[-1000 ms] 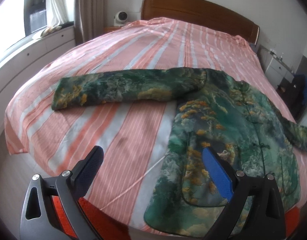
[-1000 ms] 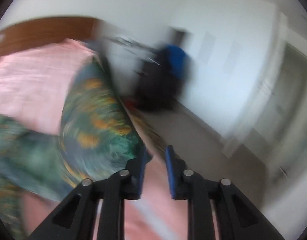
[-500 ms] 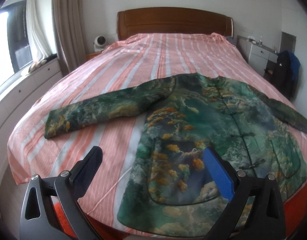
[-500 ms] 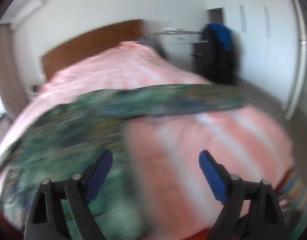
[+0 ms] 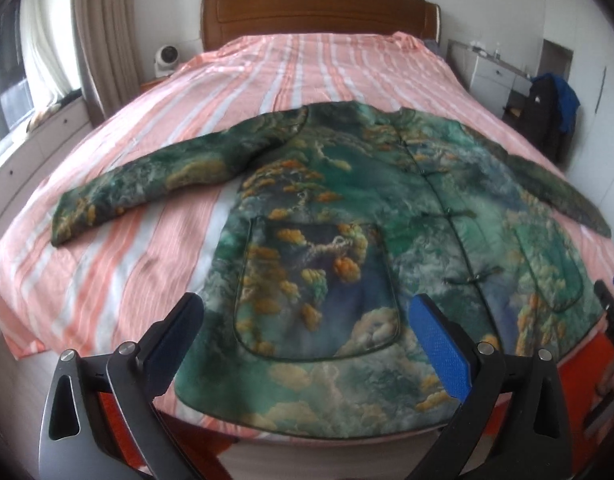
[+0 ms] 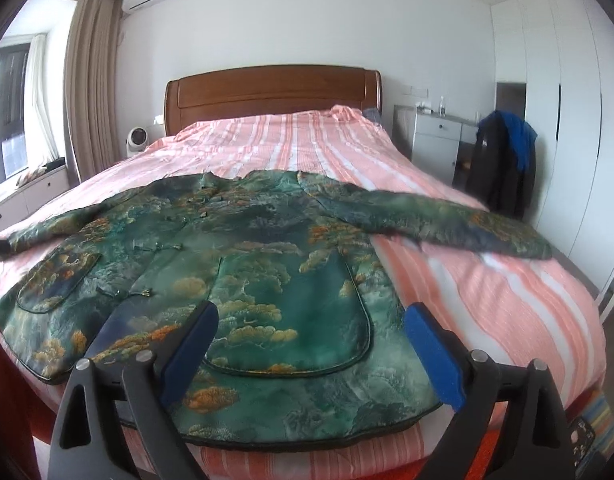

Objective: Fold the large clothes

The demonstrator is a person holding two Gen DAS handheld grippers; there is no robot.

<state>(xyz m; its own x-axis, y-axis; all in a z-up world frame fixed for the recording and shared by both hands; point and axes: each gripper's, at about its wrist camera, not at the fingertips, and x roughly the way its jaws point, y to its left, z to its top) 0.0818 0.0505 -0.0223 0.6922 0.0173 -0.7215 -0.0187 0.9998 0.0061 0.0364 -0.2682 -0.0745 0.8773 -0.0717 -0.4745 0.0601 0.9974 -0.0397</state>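
A large green jacket [image 5: 347, 216] with an orange and white cloud pattern lies flat, front side up, on the pink striped bed [image 5: 291, 60]; both sleeves are spread out to the sides. It also shows in the right wrist view [image 6: 243, 272]. My left gripper [image 5: 307, 340] is open and empty above the jacket's hem, near its left pocket. My right gripper [image 6: 311, 344] is open and empty above the hem near the right pocket. The edge of the right gripper [image 5: 611, 300] shows at the far right of the left wrist view.
A wooden headboard [image 6: 271, 92] stands at the far end. A white fan [image 6: 137, 140] is at the back left. A grey cabinet [image 6: 435, 144] and a chair with dark and blue clothes [image 6: 503, 160] stand on the right. A window bench [image 5: 31, 132] runs along the left.
Both grippers have swung to face the bed squarely from its foot. The right gripper, nearly shut at the sleeve a second ago, is now open and the sleeve lies flat.
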